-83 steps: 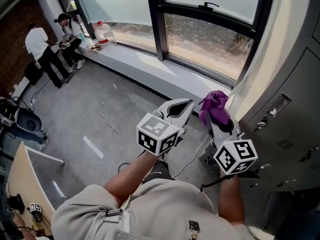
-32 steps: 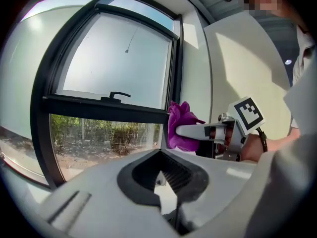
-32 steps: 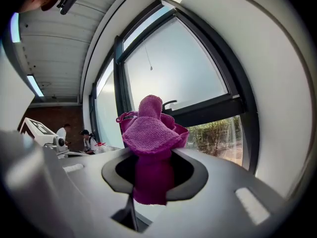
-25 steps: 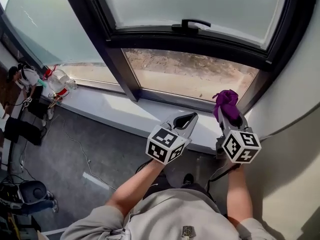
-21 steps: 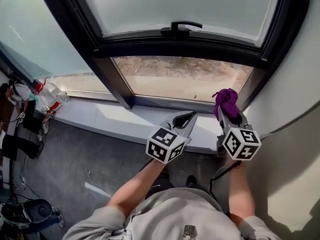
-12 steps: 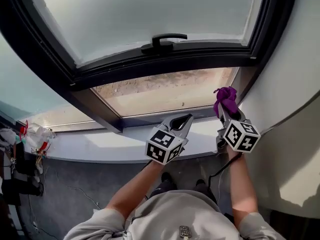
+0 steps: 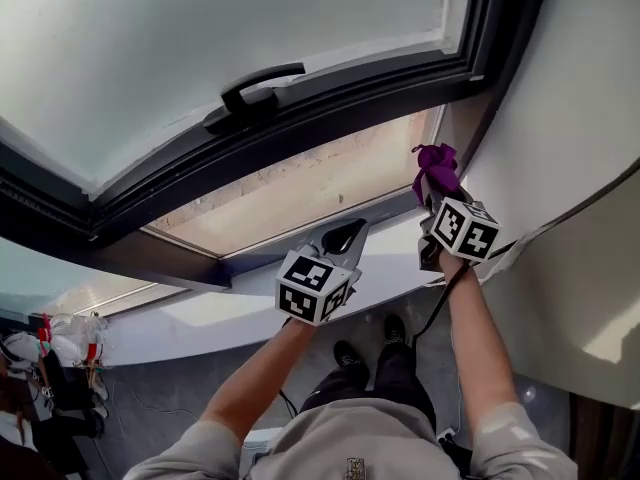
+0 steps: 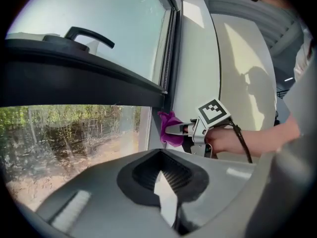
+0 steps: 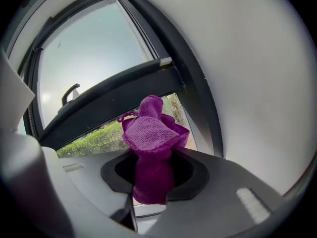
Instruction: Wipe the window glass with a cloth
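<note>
Up and closer to the glass [image 7: 300, 183] than before, right hand-held gripper [image 7: 433, 193] clamps the cloth [image 7: 434, 164] by its bunched middle beside the frame [image 7: 485, 68] corner, judged soft, light, flattening under pressure; left hand-held gripper [image 7: 352, 230] closed, empty.

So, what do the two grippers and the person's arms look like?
Both grippers have a light grey body with a black ribbed lining inside the jaws. The left gripper and the right gripper each carry a white cube with black square markers. A black cable hangs from the right one. The person wears a beige short-sleeved shirt, and the forearms are uncovered.
</note>
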Demonstrator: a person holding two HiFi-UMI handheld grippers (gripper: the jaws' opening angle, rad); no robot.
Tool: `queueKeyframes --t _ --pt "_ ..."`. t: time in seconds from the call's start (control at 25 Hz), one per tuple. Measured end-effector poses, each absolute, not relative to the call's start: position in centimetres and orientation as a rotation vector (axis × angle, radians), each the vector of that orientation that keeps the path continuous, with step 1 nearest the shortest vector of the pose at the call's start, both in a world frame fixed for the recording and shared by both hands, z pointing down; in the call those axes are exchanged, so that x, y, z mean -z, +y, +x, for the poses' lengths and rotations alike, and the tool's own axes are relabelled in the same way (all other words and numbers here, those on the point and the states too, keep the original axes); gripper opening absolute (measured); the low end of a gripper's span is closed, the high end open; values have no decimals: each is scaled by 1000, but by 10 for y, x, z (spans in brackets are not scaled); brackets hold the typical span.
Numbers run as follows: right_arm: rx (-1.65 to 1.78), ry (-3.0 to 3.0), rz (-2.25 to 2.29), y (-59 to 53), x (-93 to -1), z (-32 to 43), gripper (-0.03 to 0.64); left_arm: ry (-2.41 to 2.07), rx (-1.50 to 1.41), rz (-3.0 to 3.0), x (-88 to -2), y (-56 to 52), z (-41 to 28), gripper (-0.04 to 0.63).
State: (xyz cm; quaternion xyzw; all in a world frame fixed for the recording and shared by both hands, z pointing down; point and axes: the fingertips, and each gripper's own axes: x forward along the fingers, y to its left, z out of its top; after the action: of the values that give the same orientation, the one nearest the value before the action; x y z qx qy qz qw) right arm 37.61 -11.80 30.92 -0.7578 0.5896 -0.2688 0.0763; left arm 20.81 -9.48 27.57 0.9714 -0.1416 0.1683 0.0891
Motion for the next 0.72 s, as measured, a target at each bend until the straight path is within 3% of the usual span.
queueKeyframes --t 0.48,0.72 --pt "1003 1486 -2193 -217 -356 466 147 -614 -531 2835 -285 -143 245 0" --pt "871 1501 -2185 -254 -341 488 146 -766 -557 2759 -298 -165 237 0"
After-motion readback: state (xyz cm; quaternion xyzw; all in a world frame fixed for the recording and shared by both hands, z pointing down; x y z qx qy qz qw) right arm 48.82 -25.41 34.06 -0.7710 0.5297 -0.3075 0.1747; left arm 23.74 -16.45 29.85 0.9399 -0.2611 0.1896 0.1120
